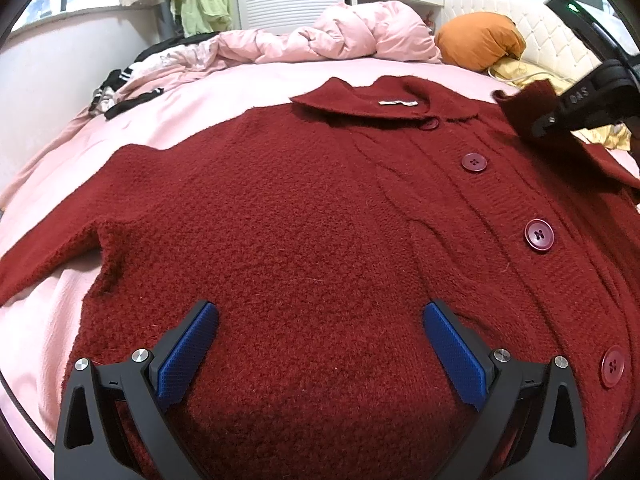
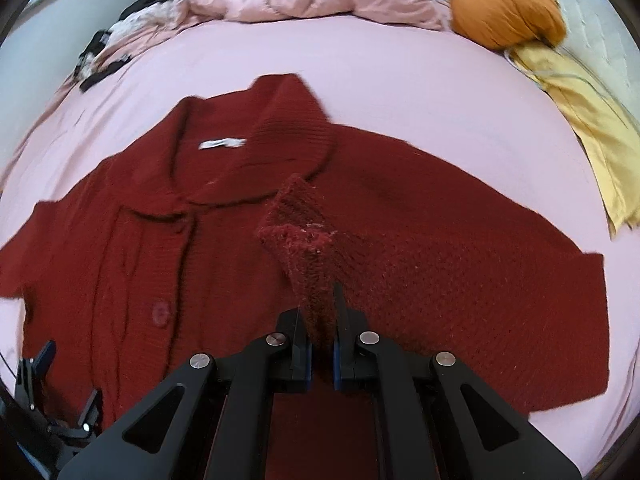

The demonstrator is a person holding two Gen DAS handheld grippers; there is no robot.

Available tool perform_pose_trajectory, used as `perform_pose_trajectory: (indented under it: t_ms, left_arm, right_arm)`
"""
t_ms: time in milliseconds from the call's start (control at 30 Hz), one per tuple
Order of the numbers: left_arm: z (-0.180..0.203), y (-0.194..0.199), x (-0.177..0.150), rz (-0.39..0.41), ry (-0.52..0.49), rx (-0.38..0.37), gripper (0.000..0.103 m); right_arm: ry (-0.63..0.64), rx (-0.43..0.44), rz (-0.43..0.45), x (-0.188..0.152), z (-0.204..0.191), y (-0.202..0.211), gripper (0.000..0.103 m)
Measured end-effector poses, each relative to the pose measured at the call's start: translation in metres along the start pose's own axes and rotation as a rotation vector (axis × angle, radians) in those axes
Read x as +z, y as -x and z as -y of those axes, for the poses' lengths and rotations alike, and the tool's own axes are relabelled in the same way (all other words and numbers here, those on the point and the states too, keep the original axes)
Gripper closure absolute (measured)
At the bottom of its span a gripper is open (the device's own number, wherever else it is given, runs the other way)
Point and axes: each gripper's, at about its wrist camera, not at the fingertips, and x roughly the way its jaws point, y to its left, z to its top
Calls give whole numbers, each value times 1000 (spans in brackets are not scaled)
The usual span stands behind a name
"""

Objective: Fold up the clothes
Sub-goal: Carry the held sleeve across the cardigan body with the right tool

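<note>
A dark red knitted cardigan [image 1: 304,208] with round buttons lies spread face up on the pink bed sheet [image 1: 256,80]; it also shows in the right wrist view [image 2: 460,264]. My left gripper [image 1: 320,320] is open and empty, its blue pads [image 1: 188,352] low over the cardigan's body. My right gripper [image 2: 319,312] is shut on the cardigan's right sleeve cuff [image 2: 300,232] and holds it lifted over the chest. It shows in the left wrist view [image 1: 540,128] at the upper right, with the cuff [image 1: 524,108] in it.
A crumpled pink duvet [image 1: 352,36] lies at the head of the bed beside an orange pillow [image 1: 480,40] and yellow cloth [image 2: 588,120]. Black and white garments [image 1: 120,96] lie at the far left. A white headboard [image 1: 552,28] is at the right.
</note>
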Motion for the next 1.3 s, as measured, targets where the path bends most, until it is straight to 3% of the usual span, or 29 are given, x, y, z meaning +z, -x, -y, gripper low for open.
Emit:
perform_pose_trajectory:
  t_ms: [367, 500, 567, 667, 700, 800, 900, 1000, 1167, 1300]
  left_arm:
    - [-2, 1, -1, 3, 7, -17, 0]
    - [-14, 6, 4, -25, 22, -89, 0]
    - [-22, 13, 9, -39, 5, -57, 0]
    - [-45, 28, 13, 10, -32, 89, 0]
    - [-56, 28, 12, -2, -21, 104, 0]
    - [-93, 12, 0, -107, 64, 131, 0]
    - [-116, 19, -5, -44, 236, 50, 0]
    - [-119, 21, -8, -15, 279, 45, 0]
    - [-110, 16, -10, -9, 256, 102, 0]
    - [-127, 32, -18, 80, 405, 126, 0]
  right_arm:
    - [85, 45, -11, 9, -58, -10, 96]
    - [96, 75, -7, 14, -76, -8, 96]
    - [114, 90, -3, 18, -89, -6, 96]
    - [141, 109, 6, 22, -107, -3, 96]
    - [150, 117, 9, 22, -114, -2, 96]
    - [186, 140, 13, 26, -139, -2, 96]
    - [220, 156, 17, 30, -163, -2, 96]
    - [237, 176, 20, 36, -184, -2, 96]
    - [261, 191, 17, 39, -211, -7, 96]
    - [270, 207, 5, 38, -228, -12, 96]
